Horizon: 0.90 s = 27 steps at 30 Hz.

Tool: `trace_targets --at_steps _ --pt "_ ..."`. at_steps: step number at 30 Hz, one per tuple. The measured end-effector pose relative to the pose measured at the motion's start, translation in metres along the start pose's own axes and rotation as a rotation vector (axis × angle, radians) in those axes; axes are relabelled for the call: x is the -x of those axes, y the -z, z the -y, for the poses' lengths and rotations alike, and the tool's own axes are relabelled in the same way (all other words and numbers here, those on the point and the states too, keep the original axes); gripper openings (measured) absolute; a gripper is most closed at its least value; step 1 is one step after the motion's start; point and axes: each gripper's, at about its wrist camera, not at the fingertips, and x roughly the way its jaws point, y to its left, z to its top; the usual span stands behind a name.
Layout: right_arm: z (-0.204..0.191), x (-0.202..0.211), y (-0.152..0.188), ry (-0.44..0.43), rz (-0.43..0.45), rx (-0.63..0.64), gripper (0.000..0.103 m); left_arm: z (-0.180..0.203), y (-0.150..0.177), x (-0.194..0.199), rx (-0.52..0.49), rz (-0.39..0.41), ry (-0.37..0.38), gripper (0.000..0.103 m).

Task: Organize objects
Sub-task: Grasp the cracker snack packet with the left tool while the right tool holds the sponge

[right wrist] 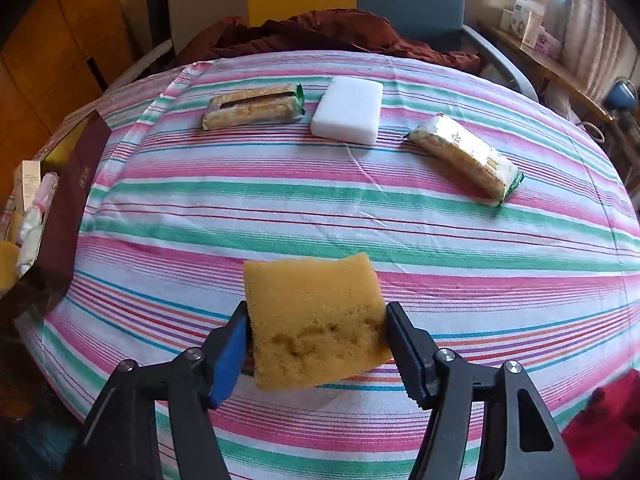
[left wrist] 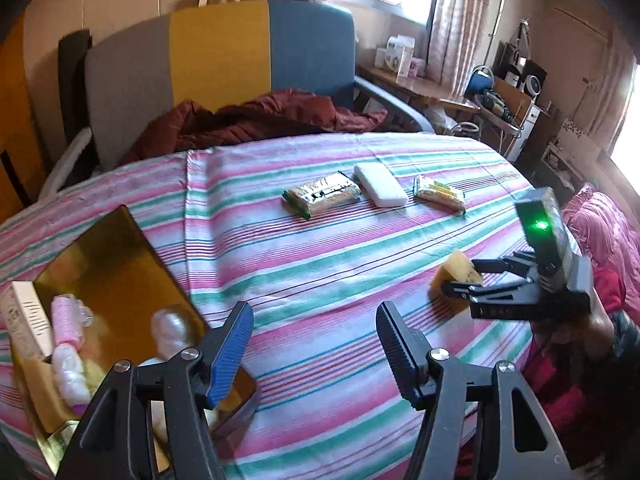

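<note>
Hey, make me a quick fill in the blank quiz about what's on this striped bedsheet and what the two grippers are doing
1. The right gripper is shut on a yellow ____.
2. Between the two snack packets lies a ____ block.
3. The left gripper holds ____.
4. The gold box lies at the ____ edge of the striped sheet in both views.

Missing words: sponge; white; nothing; left

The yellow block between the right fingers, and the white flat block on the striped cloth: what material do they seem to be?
Yellow porous block: likely foam sponge, matte, with an open-pored, pitted face. White flat rounded block: smooth and even, perhaps dense foam or soap; the look leaves it open.
</note>
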Motion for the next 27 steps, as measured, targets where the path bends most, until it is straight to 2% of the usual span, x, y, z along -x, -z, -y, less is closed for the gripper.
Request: trace_targets --at_steps 6,12,14,15,18,27 --pt "-0.001 -0.002 -0.001 -0.004 -0.005 0.003 0.068 0.012 -0.036 -0.044 -0.029 -0.098 -0.018 0.065" --pt "0.002 -0.003 0.0 -0.017 -0.004 -0.014 0.069 0.024 -0.069 -0.088 -0.099 -0.144 -0.028 0.066" --pt "0.002 -0.003 0.0 -0.02 -0.004 -0.017 0.07 0.024 -0.079 -0.106 -0.12 -0.168 -0.041 0.07" --pt "0.002 -0.003 0.0 -0.021 -0.004 -0.019 0.07 0.024 -0.083 -0.113 -0.129 -0.178 -0.046 0.075" --pt "0.003 -0.004 0.001 -0.028 -0.006 -0.027 0.071 0.024 -0.097 -0.133 -0.176 -0.18 -0.065 0.081" --pt "0.011 -0.012 0.001 -0.062 -0.031 -0.063 0.075 0.031 -0.118 -0.184 -0.383 -0.22 -0.063 0.083"
